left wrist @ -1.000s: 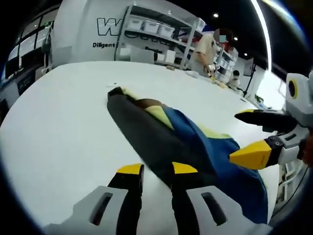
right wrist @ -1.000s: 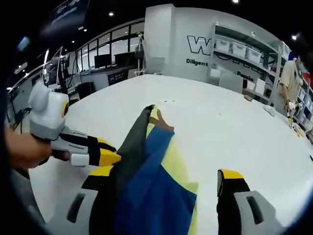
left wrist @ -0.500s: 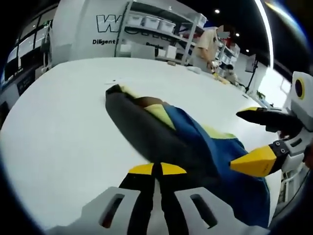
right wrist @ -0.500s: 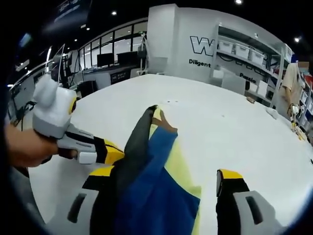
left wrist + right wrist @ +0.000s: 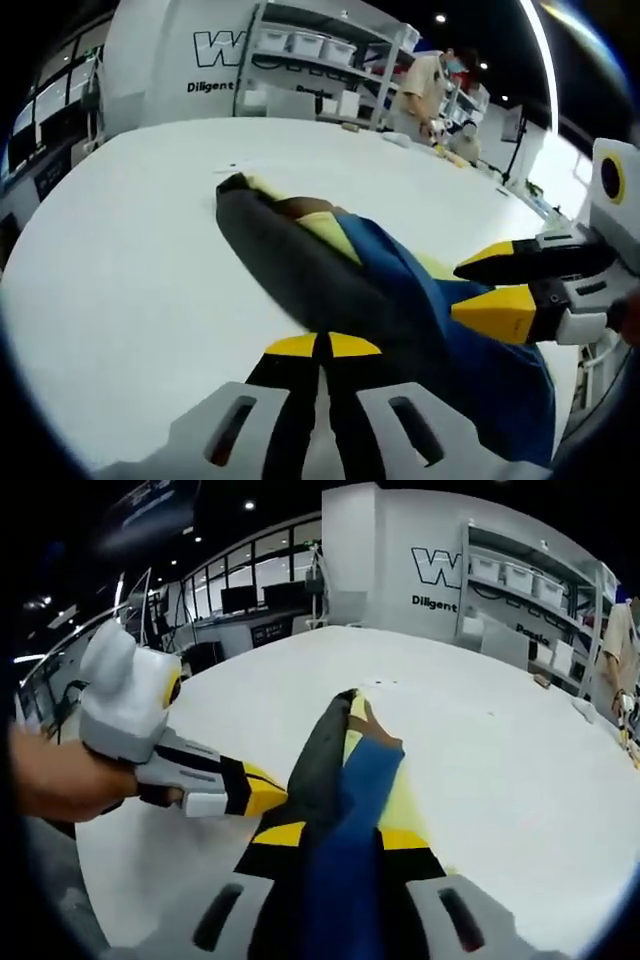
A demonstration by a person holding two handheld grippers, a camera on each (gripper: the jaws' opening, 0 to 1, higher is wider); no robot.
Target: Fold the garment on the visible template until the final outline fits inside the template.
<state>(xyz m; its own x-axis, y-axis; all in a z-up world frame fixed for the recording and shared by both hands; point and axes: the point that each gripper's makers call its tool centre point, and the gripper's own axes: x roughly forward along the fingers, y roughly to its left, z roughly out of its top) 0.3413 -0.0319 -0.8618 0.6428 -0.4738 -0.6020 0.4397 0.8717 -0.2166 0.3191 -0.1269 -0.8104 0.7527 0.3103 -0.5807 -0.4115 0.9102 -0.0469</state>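
Black, blue and pale-yellow fabric is lying bunched in a long strip on the white table [image 5: 120,260]: this is the garment [image 5: 330,270], stretching away from both tools toward the far side of the tabletop (a brownish patch is showing near its far tip). No template outline can be made out on the surface.

In the left gripper view, the left gripper [image 5: 322,347] is sitting at the near edge of the black panel with its yellow tips pressed together; whether cloth is caught between them cannot be told. The right gripper [image 5: 490,285] is coming in from the right side, its tips narrowly parted over the blue part.

In the right gripper view, the right gripper [image 5: 340,837] is closing in on the blue and black fabric, which is running between its jaws. The left gripper [image 5: 262,792] is reaching in from the left, touching the black edge, with a hand [image 5: 60,780] gripping it.

Shelving [image 5: 320,60] with bins is standing against the far wall, and a person [image 5: 425,90] is working beside it
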